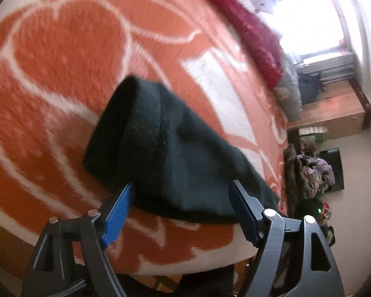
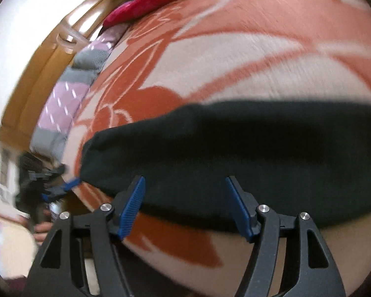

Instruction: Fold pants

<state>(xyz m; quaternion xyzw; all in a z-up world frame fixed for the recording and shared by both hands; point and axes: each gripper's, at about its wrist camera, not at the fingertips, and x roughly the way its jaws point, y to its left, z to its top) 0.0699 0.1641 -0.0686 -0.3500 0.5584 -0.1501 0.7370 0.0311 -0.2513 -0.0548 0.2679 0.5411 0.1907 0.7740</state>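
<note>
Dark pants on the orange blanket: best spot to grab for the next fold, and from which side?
Probably the near edge of the pants, from the bed's front side: it lies just past both open grippers, left and right, on the blanket. Pinch it at two spread points.

Both grippers have black frames, silver screws and ribbed blue fingers (image 1: pixel 117 216).
</note>
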